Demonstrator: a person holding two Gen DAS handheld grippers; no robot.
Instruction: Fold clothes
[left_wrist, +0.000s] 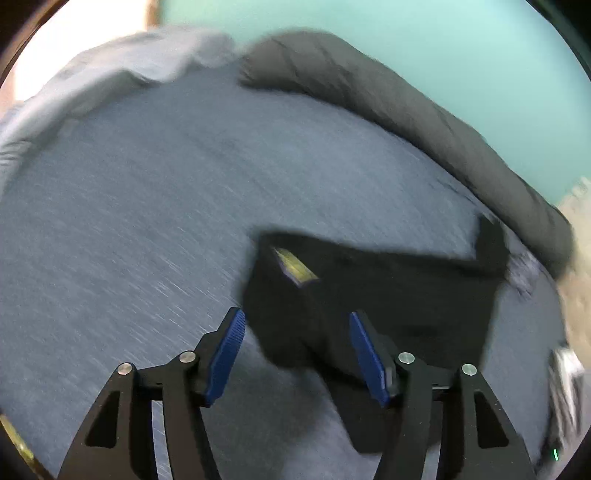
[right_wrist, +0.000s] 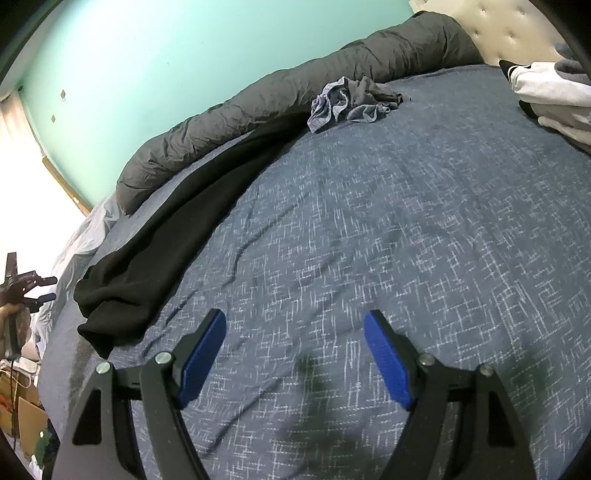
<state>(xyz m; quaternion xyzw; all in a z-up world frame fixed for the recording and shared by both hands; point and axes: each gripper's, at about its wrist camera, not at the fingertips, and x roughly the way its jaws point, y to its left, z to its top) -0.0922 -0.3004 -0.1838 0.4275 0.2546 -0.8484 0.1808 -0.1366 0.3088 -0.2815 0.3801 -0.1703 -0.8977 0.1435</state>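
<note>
Two claws, both with blue ribbed pads on black fingers. Left gripper (left_wrist: 297, 325) stood with its jaws apart, nothing pinched; the view was motion-blurred. Just beyond and partly between its fingertips lay one black folded garment (left_wrist: 373, 295) on the bed, a small yellow label (left_wrist: 293, 267) showing on top; whether a pad brushed the cloth could not be told. Right gripper (right_wrist: 295, 325) hung wide open over bare cover, holding and touching nothing. In its view the left gripper (right_wrist: 35, 288) showed small at the far left edge, in a person's hand (right_wrist: 14, 325).

Counted from the right view: one long black garment (right_wrist: 177, 229) stretched along the left side of the bed, one crumpled blue-grey checked garment (right_wrist: 347, 103) near the far edge, one stack of white and grey folded clothes (right_wrist: 550, 96) at upper right.

Surface: a dark blue bedcover with white crosshatch flecks (right_wrist: 406, 221). One rolled dark grey quilted duvet (right_wrist: 280, 96) ran along the far side against a mint-green wall (right_wrist: 184, 55). A cream tufted headboard (right_wrist: 513, 26) stood top right. Bright window at left, cardboard boxes (right_wrist: 22, 410) low left.
</note>
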